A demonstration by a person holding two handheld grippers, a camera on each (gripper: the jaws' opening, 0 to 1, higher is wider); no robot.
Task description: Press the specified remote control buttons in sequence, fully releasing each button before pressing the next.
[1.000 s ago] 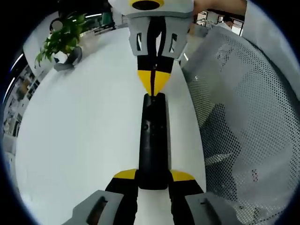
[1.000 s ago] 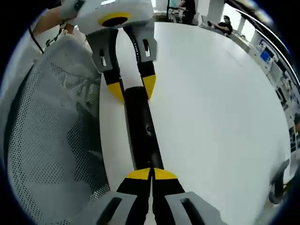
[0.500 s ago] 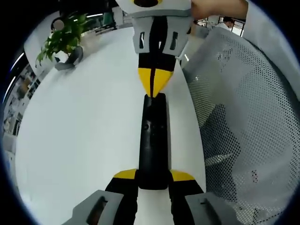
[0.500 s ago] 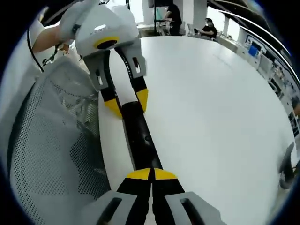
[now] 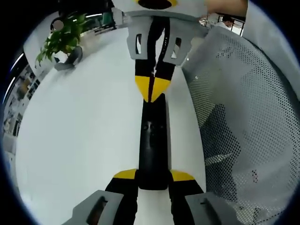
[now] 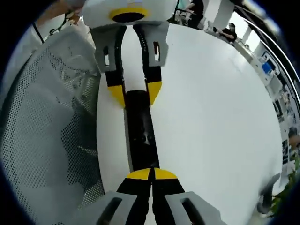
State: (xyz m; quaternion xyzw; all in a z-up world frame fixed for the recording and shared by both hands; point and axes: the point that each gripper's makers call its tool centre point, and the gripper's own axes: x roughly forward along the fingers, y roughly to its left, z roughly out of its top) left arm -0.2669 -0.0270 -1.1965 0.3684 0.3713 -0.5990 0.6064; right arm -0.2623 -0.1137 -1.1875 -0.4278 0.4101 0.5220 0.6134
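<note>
Remote (image 5: 153, 145) pinched by left gripper (image 5: 153, 176), right gripper's (image 6: 151, 174) pressed-together tips atop it.

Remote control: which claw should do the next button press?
Right, probably. The right claw is shut, its tips at the far end of the remote control, free to press. The left claw clamps the near end, steadying it on the white table.

Glossy black plastic remote (image 5: 152, 145); smooth matt white table (image 5: 79, 136); perforated mesh chair (image 5: 243, 122).
</note>
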